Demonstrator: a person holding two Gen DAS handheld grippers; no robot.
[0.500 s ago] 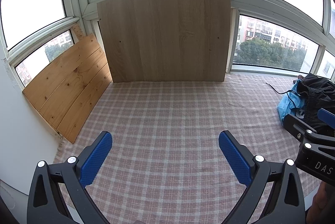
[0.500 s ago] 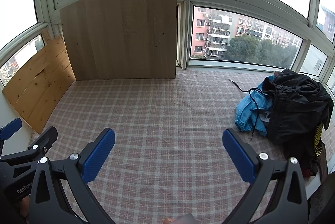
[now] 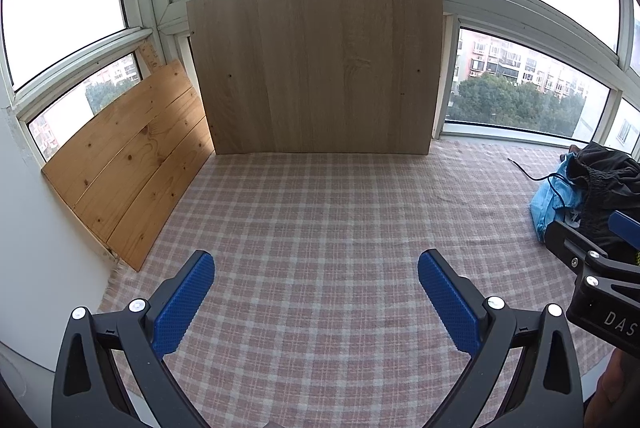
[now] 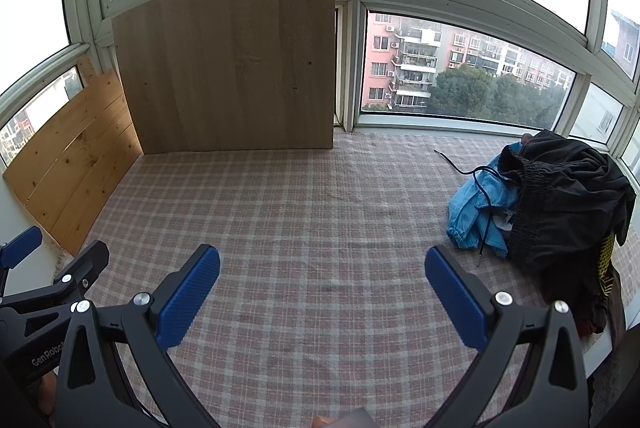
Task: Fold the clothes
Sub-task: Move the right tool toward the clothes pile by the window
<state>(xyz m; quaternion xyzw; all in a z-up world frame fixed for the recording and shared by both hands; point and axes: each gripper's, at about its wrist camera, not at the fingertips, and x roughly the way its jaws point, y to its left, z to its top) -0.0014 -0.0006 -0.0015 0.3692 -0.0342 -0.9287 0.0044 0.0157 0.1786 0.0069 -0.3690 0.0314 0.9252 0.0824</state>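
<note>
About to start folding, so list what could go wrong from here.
1. The clothes are heaped together: the black garment lies over the blue garment, so one grab may drag both.
2. A dark cord trails across the blue garment and onto the checked cloth; it could snag.
3. The right hand-held gripper and left hand-held gripper, both open, sit close together and could collide.

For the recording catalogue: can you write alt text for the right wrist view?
The right gripper, jaws wide open and empty, hangs over a bare checked cloth. A heap of unfolded clothes, black over light blue, lies at right; wooden boards lean against the windows behind.
</note>
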